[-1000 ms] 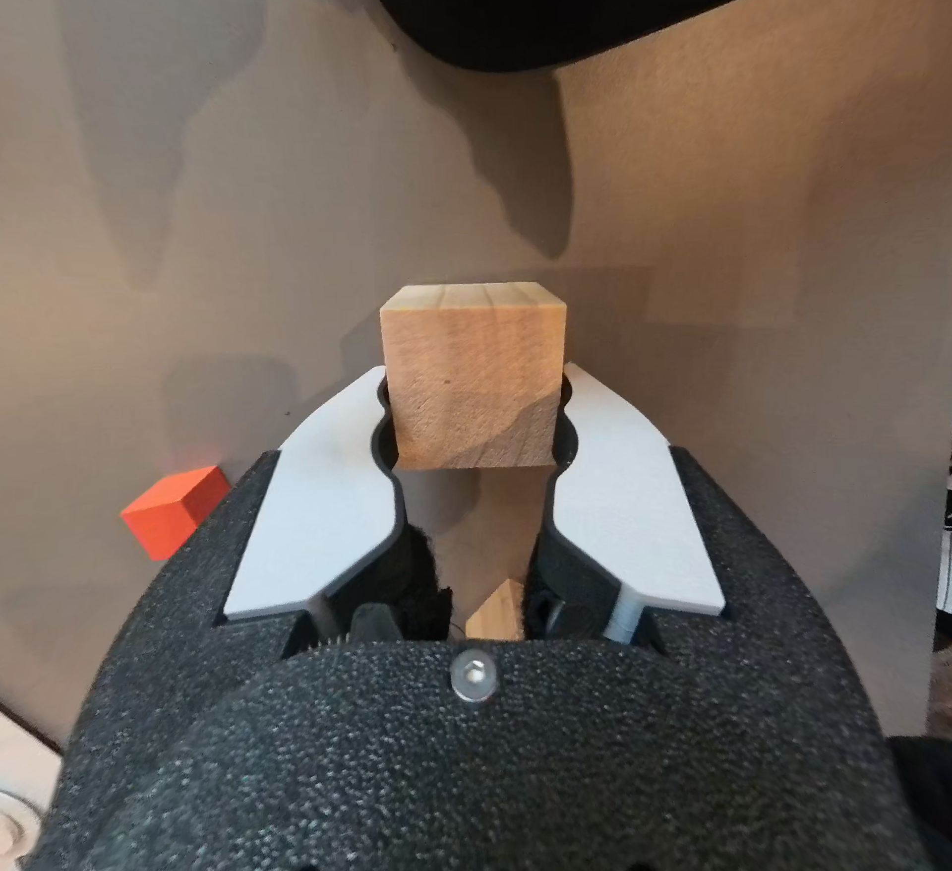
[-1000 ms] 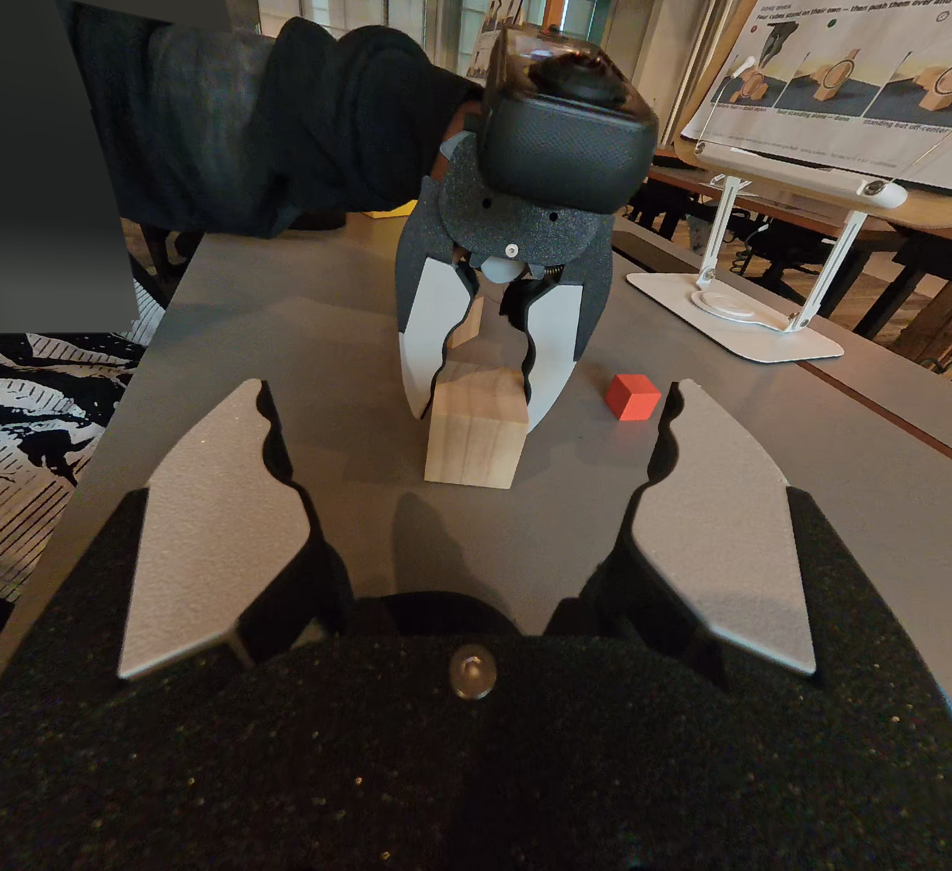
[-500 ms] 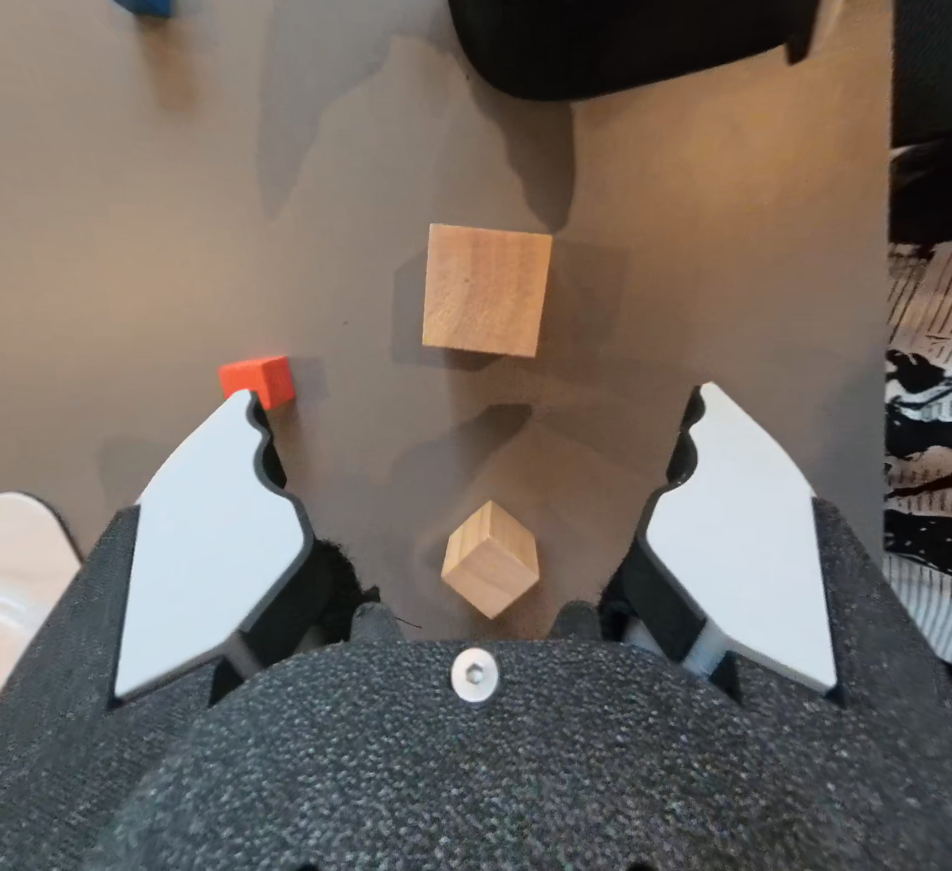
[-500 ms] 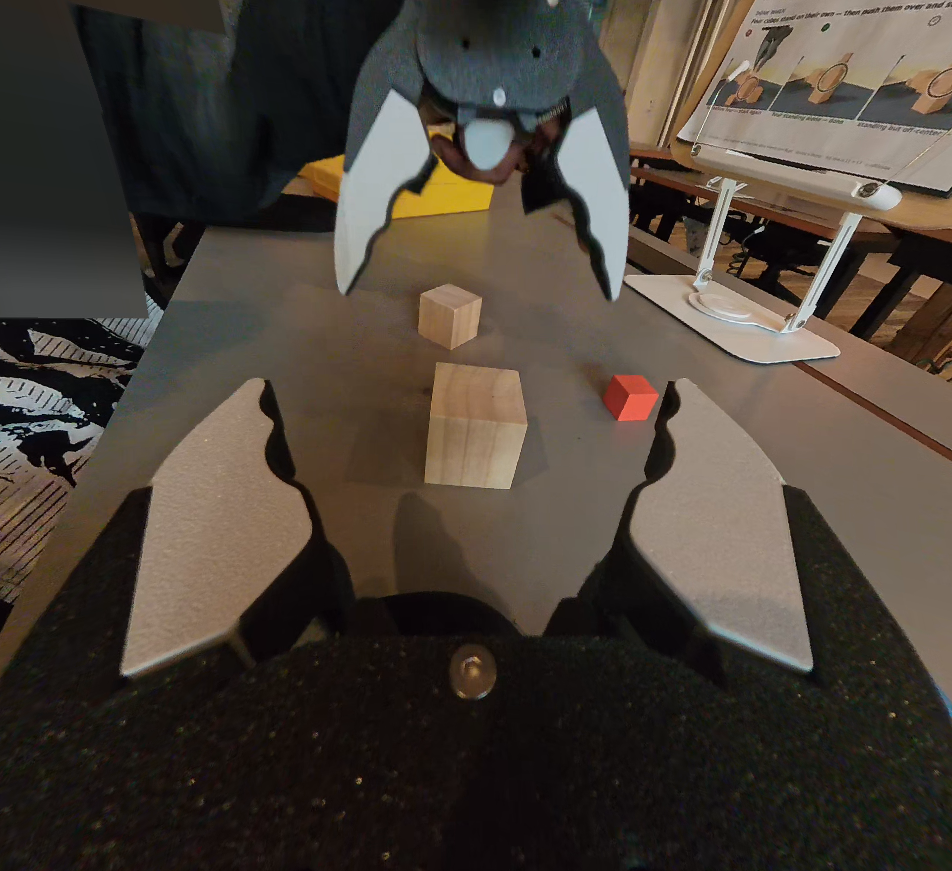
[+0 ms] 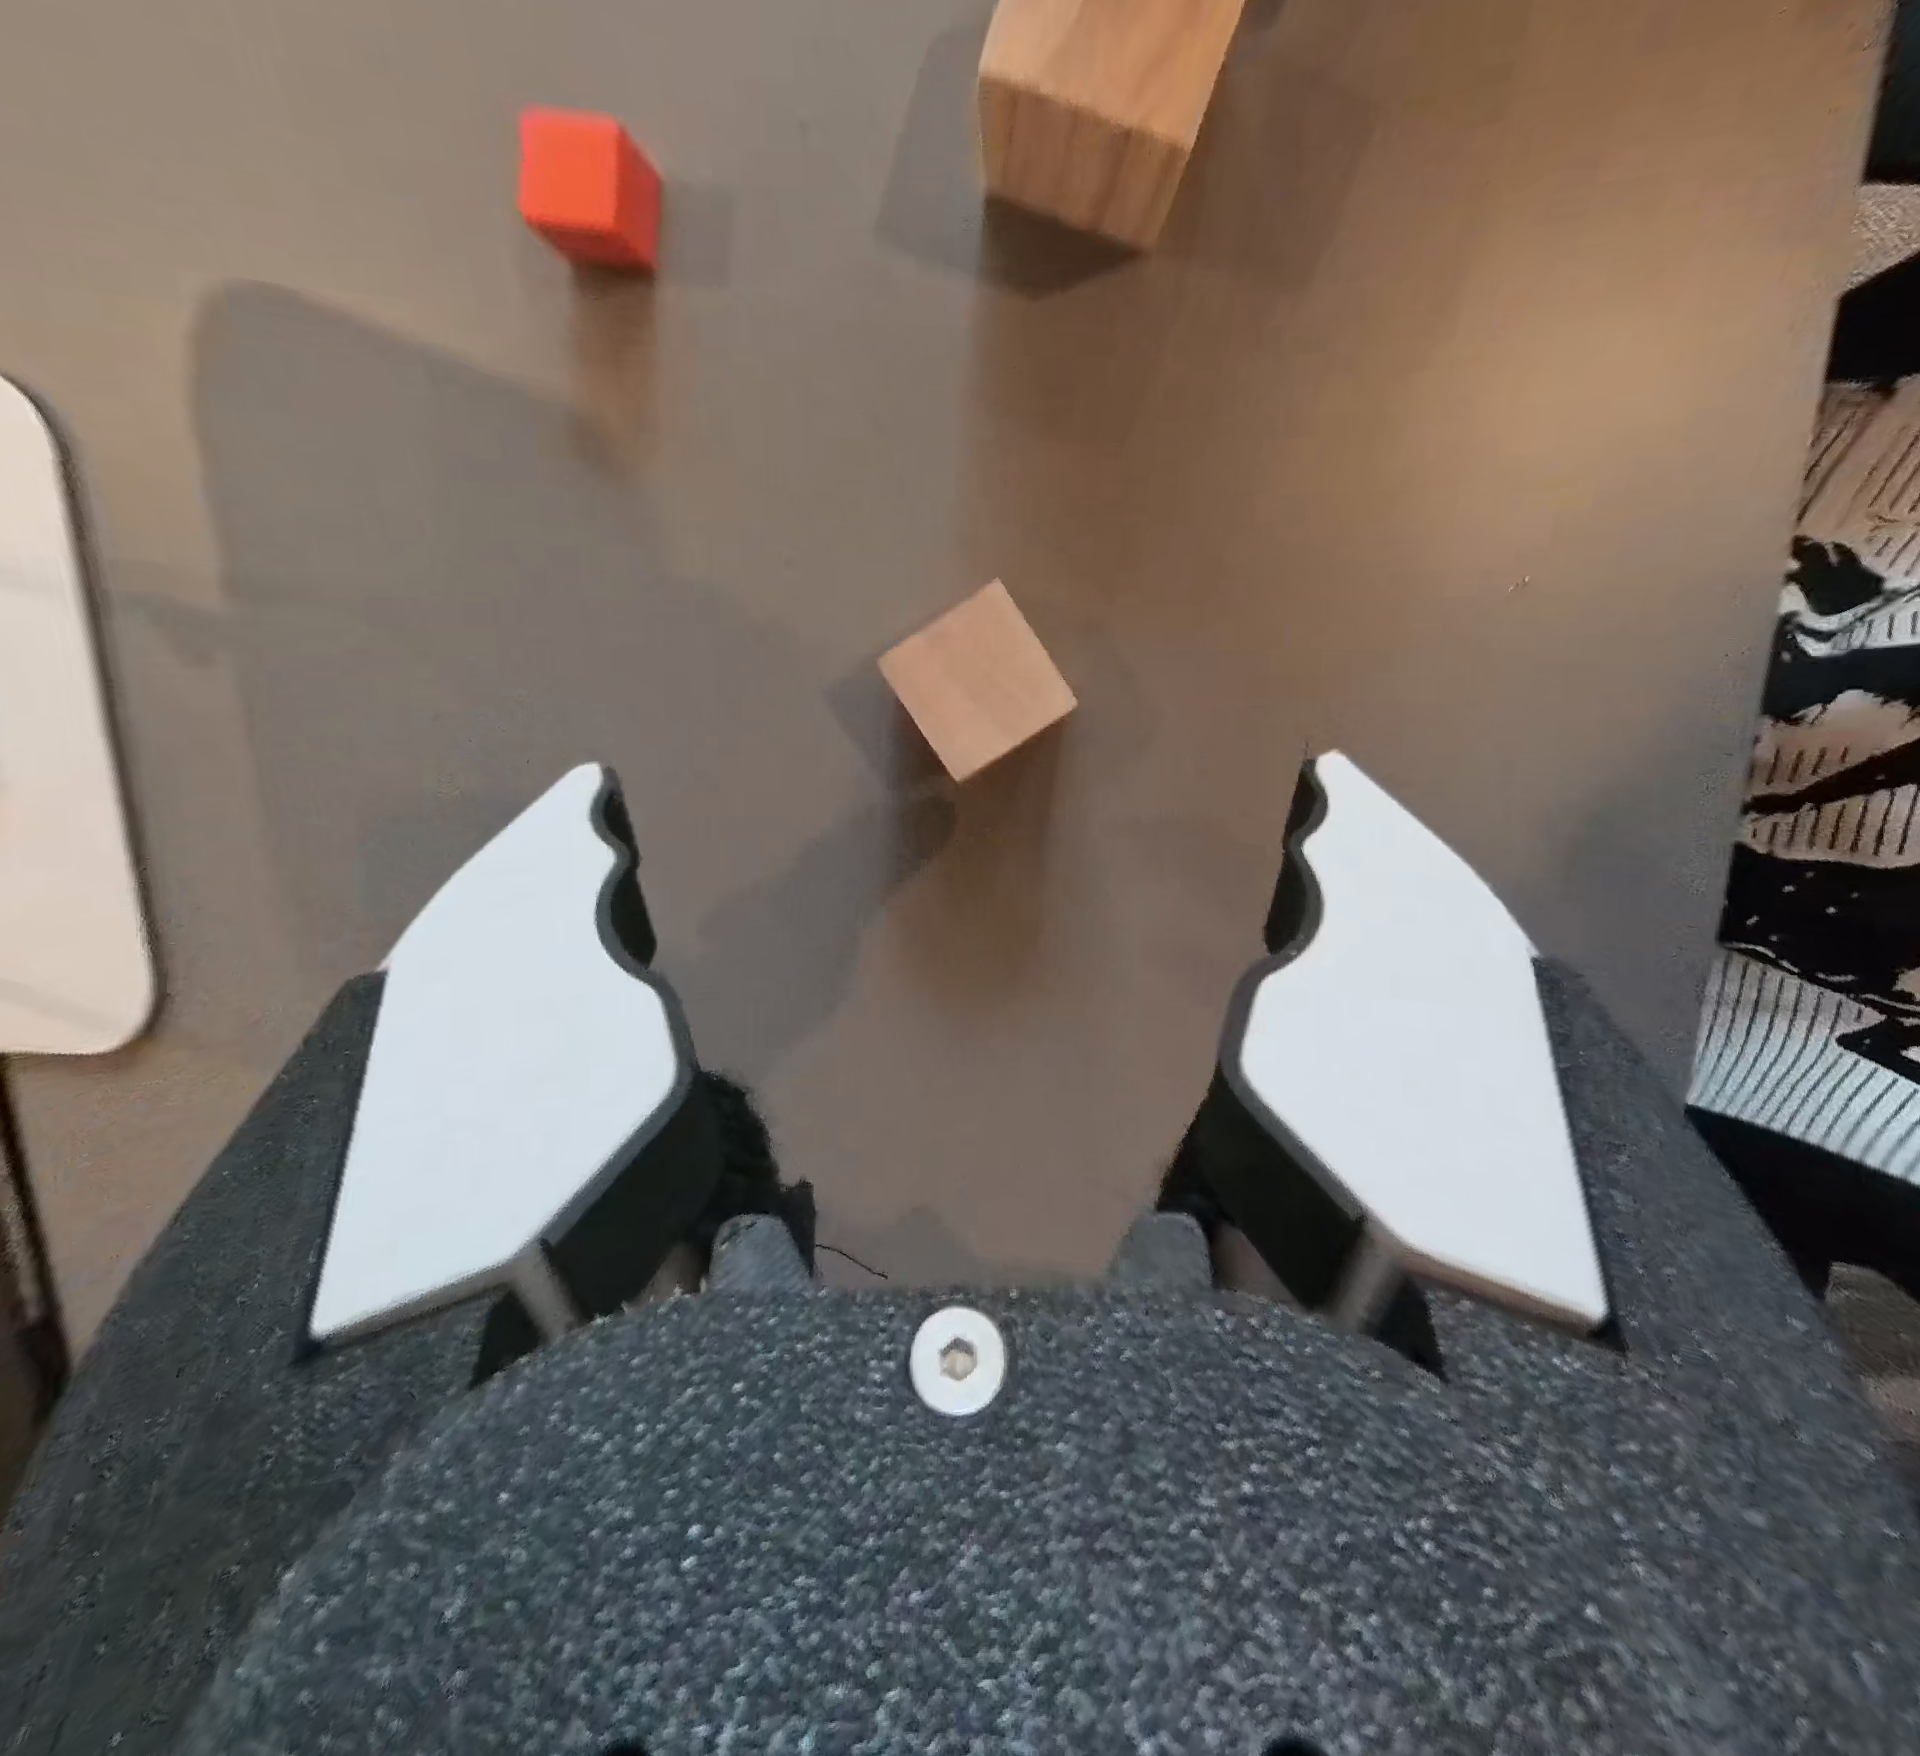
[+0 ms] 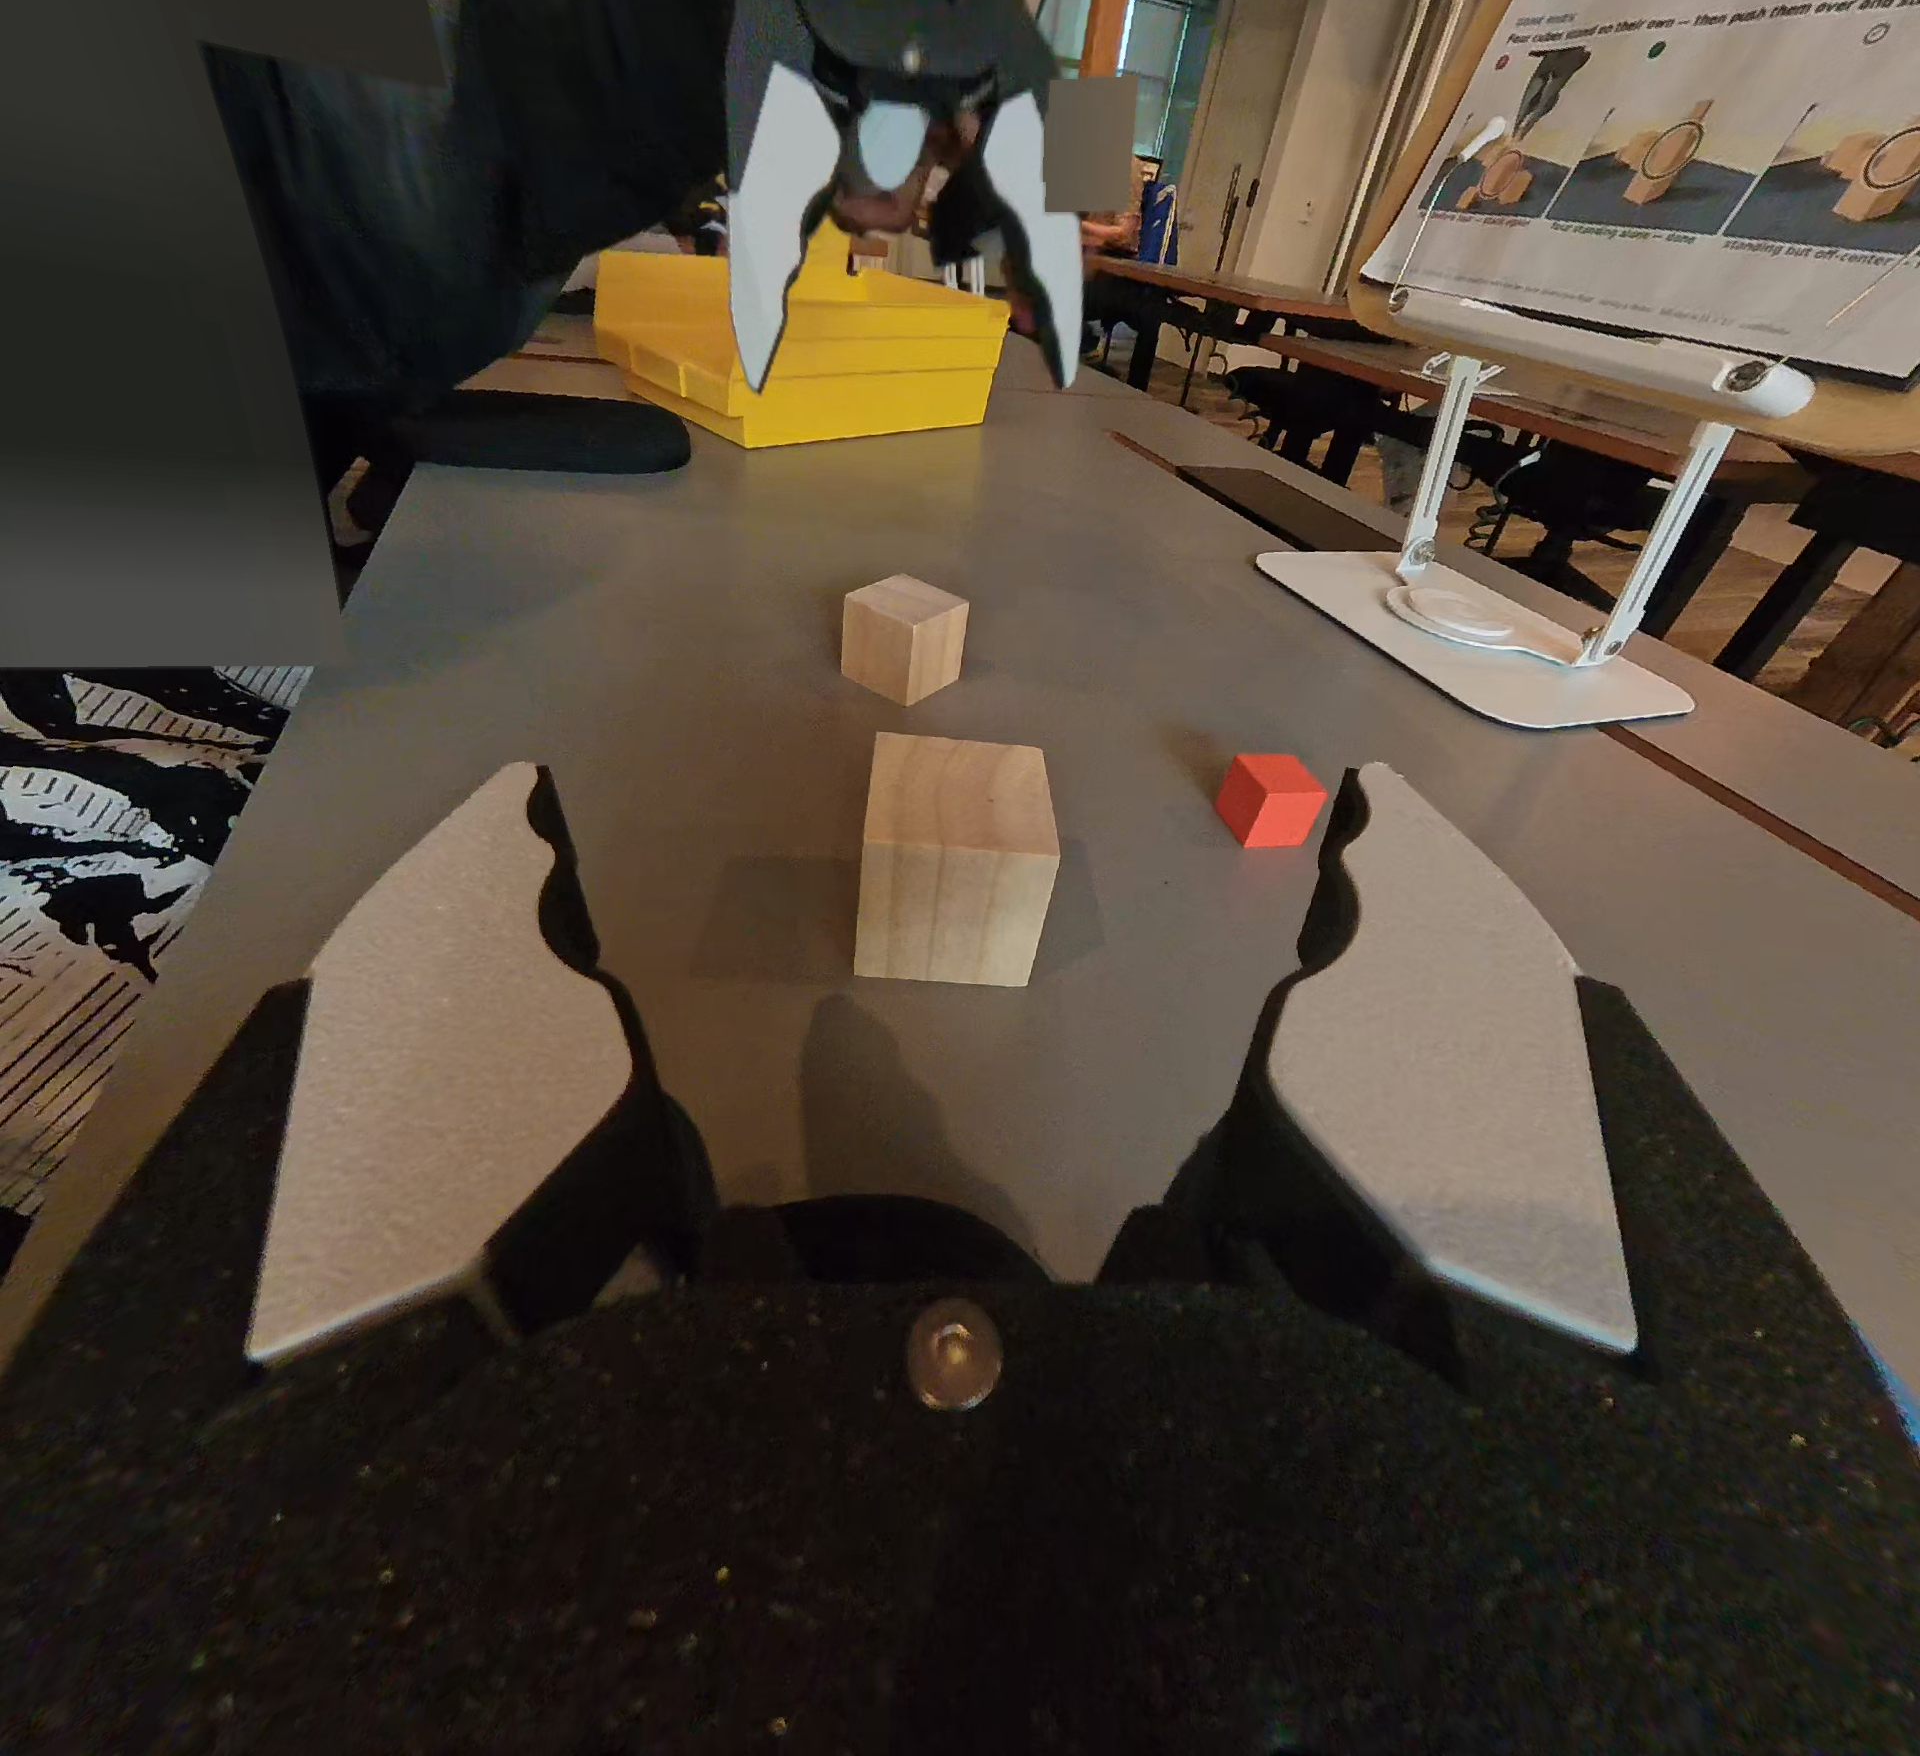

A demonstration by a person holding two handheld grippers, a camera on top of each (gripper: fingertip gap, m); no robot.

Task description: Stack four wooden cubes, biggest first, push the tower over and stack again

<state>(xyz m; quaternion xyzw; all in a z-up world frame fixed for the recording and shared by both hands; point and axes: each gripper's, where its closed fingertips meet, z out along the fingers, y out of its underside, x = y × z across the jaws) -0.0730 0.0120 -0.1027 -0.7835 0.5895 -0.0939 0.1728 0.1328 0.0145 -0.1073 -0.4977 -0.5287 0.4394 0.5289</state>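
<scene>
The big wooden cube (image 6: 954, 859) stands on the grey table (image 6: 623, 667); it also shows at the top of the left wrist view (image 5: 1117, 33). A smaller wooden cube (image 6: 902, 638) stands just behind it, turned at an angle in the left wrist view (image 5: 977, 680). A small red cube (image 6: 1270, 799) lies to the right, also in the left wrist view (image 5: 589, 186). My left gripper (image 5: 961, 797) is open and empty, high above the smaller cube; it also shows in the right wrist view (image 6: 904, 356). My right gripper (image 6: 940, 792) is open and empty, low, in front of the big cube.
A white stand (image 6: 1475, 636) holding an instruction sheet is at the table's right side; its base shows in the left wrist view (image 5: 62, 719). A yellow bin (image 6: 831, 356) sits at the far end. A person's dark sleeve (image 6: 540, 148) is at upper left. A patterned rug (image 6: 104, 823) lies beside the table.
My left gripper opened, let go of the big wooden cube on the table, and rose up and back toward the smaller cube. My right gripper has stayed in place.
</scene>
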